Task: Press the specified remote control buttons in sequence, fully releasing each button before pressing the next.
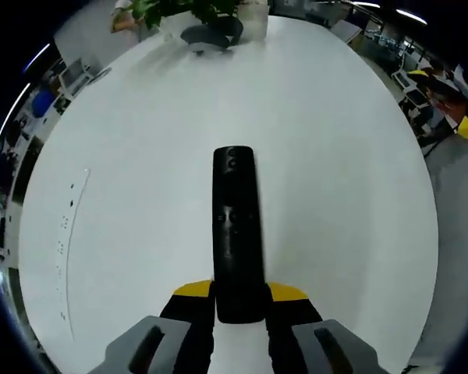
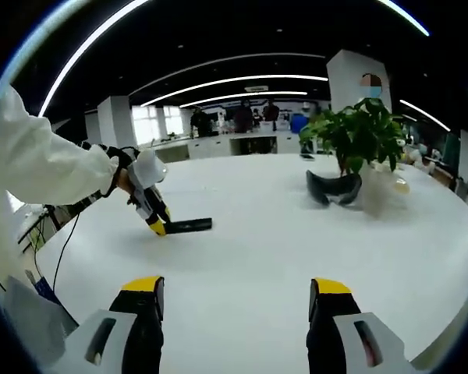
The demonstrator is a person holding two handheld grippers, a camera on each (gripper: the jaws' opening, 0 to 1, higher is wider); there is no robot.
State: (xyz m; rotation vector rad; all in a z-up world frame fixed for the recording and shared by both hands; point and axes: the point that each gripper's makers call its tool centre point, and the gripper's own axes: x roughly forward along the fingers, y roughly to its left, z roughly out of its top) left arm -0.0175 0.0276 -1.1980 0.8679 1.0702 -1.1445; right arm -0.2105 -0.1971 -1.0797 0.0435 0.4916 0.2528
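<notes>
Surface (image 1: 335,171) first: one broad white oval, glossy, carrying everything you are working with. Around it, in your right gripper view, lies a large dim room with long curved ceiling light strips (image 2: 234,82), white pillars and a few people standing far off by counters.

One potted plant (image 2: 357,132) stands toward the far end of the surface, and one dark curved object (image 2: 333,188) lies just beside its base; in your left gripper view the same pair sits at the top edge.

Two hand-held grippers. Your right hand-held gripper (image 2: 235,300) hangs above bare white surface with its yellow-tipped jaws spread wide and nothing between them. Your left hand-held gripper (image 1: 239,300) is clamped on the near end of the remote — the black jaw pads press against both of its sides. From your right gripper view, that left hand-held gripper (image 2: 154,222) shows at the left, held by your hand below a white sleeve (image 2: 39,167).

One remote control (image 1: 236,234) — black, slim, long. Its long axis runs straight away from your left jaws, free end pointing toward the plant, button face up. In your right gripper view it (image 2: 189,226) lies low and level, just over the surface; whether it touches cannot be told.
</notes>
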